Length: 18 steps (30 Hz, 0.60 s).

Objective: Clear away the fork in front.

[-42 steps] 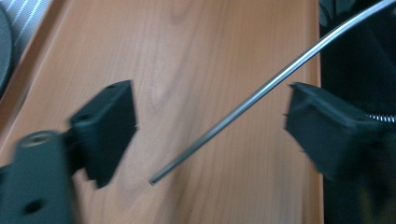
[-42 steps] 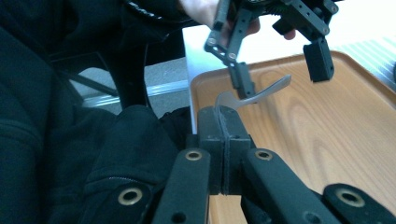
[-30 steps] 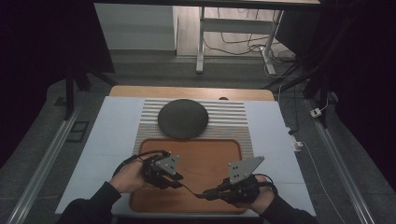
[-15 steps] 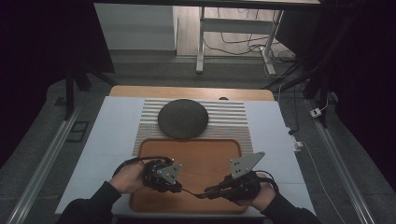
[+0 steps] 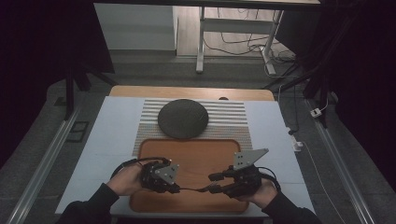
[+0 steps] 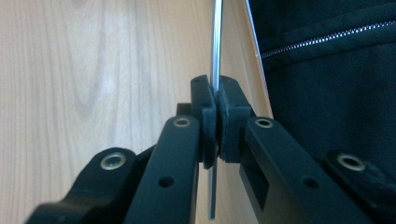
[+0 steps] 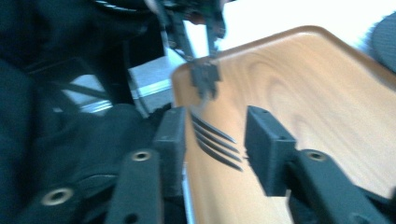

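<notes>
A metal fork hangs level above the near part of a wooden tray, between my two grippers. My left gripper is shut on the fork's thin handle, and its jaws have just closed a little further. My right gripper faces it from the right. Its jaws have just been opening and now stand apart on either side of the tines, with the pads off them. The right gripper view also shows the left gripper farther off, clamped on the handle.
A dark round plate lies on a striped mat beyond the tray. A pale sheet covers the table under both. The person's dark jacket is close behind the tray's near edge.
The right gripper's jaws have spread apart off the fork's tines. The left gripper keeps its grip on the handle. Both hands stay almost in place.
</notes>
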Each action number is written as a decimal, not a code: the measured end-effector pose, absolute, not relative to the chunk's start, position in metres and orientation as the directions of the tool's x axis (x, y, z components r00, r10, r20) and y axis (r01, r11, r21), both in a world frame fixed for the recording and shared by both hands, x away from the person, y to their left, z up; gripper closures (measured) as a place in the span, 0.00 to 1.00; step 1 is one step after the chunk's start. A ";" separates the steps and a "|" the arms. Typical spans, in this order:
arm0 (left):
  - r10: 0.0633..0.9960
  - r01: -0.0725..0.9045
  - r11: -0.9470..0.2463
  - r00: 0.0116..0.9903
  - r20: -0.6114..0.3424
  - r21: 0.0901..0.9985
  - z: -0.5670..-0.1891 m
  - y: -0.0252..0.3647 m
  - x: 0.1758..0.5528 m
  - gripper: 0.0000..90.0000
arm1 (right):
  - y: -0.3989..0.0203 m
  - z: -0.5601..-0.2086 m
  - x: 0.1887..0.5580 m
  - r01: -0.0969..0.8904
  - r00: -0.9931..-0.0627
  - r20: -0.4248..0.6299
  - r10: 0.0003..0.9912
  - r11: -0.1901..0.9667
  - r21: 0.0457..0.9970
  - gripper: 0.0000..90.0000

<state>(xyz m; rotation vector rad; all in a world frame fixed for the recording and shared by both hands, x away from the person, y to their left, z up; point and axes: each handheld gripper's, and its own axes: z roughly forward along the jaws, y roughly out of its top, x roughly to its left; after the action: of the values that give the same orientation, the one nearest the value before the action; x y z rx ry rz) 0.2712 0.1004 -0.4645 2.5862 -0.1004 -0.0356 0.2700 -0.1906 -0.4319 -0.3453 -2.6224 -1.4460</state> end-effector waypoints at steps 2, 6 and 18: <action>-0.049 -0.034 -0.850 0.999 -0.014 0.526 -0.465 0.104 0.271 0.96 | -0.191 -0.432 0.271 0.272 -0.961 0.204 0.186 0.516 0.812 0.55; 0.050 0.077 -0.852 0.997 -0.065 0.519 -0.466 0.110 0.272 0.96 | -0.195 -0.433 0.273 0.298 -0.944 0.167 0.285 0.516 0.803 0.44; 0.306 0.334 -0.799 0.942 -0.141 0.500 -0.464 0.128 0.266 0.96 | -0.204 -0.437 0.266 0.338 -0.895 0.091 0.437 0.529 0.778 0.26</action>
<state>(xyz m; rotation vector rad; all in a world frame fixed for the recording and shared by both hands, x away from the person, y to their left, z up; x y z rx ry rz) 0.2663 0.1284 -0.4641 2.5574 0.4556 -0.0713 0.2662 -0.2036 -0.4367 -0.7245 -2.8465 -1.4067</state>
